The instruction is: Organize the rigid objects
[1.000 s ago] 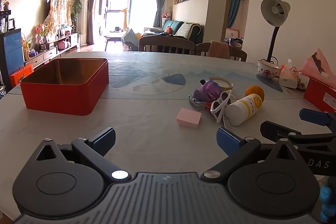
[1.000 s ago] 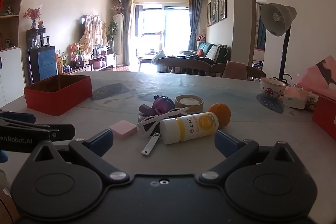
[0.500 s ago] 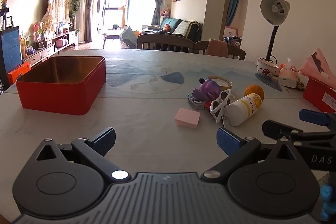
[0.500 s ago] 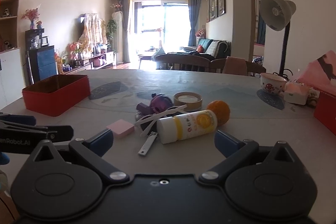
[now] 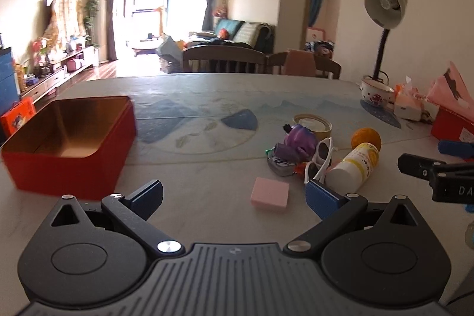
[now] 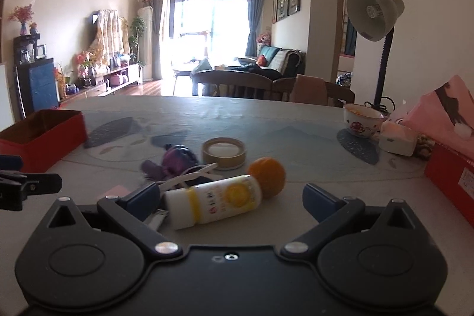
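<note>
A white and yellow bottle (image 6: 214,202) lies on its side between the spread fingers of my right gripper (image 6: 232,197), which is open and touches nothing. Behind the bottle are an orange ball (image 6: 266,177), a tape roll (image 6: 224,153), a purple toy (image 6: 176,160) and white sunglasses (image 6: 189,175). My left gripper (image 5: 235,196) is open above the table, with a pink block (image 5: 270,195) just beyond its fingers. An open red tin box (image 5: 69,142) stands at the left. The same bottle (image 5: 354,168) lies to the right of the pink block.
A desk lamp (image 6: 374,28), a small bowl (image 6: 363,122), a tissue pack (image 6: 395,136) and a red box with pink wrapping (image 6: 450,165) line the table's right side. Chairs (image 5: 225,61) stand at the far edge. The right gripper's finger (image 5: 429,171) shows at right.
My right gripper has moved forward, so the bottle now lies between its fingers. My left gripper has shifted right and forward toward the pink block.
</note>
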Demonstrator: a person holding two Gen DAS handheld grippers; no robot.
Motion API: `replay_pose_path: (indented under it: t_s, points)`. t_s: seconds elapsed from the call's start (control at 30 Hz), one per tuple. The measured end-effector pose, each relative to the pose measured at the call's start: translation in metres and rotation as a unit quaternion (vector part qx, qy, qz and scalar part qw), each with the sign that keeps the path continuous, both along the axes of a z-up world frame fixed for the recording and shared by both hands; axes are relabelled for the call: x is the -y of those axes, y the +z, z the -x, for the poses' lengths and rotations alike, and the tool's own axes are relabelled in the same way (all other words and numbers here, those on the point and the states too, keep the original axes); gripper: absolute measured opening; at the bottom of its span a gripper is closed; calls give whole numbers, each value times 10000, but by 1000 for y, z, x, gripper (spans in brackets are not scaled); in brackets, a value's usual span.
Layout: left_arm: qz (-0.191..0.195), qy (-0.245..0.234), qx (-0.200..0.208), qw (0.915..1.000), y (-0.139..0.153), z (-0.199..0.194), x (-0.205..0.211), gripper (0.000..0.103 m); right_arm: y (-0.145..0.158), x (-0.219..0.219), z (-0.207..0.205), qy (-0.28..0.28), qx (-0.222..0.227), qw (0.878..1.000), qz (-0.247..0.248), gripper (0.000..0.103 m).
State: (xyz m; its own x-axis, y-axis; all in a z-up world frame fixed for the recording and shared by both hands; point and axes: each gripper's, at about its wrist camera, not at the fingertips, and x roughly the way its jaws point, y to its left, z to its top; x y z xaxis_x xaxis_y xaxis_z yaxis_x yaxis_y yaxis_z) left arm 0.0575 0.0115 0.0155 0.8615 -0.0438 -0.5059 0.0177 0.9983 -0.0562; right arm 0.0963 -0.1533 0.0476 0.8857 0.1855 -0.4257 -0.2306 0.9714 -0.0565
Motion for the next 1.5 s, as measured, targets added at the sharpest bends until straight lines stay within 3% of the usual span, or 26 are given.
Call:
replay_pose_path:
  t_s: [0.2, 0.43, 0.6, 0.77, 1.13, 1.5]
  points:
    - [25, -249, -478, 9985, -20, -38, 4, 103, -8, 3, -25, -156, -270, 9995, -4, 103]
    - [-28, -437, -776, 9960, -40, -57, 14, 103, -22, -8, -46, 375, -558, 9973, 292, 103]
    - [19, -392, -912, 9951, -45, -66, 12, 103, -26, -5, -62, 762, -803, 9936, 235, 103]
    - [22, -389, -969, 9945, -49, -70, 13, 103, -29, -4, -68, 1286, -953, 9869, 189, 103]
    - [-19, -467, -952, 9944, -52, -78, 21, 102, -34, 1, -82, 1625, -1054, 9808, 247, 103]
    - [-106, -505, -836, 9952, -51, -80, 27, 85, -10, 9, -76, 1338, -1040, 9854, -172, 103]
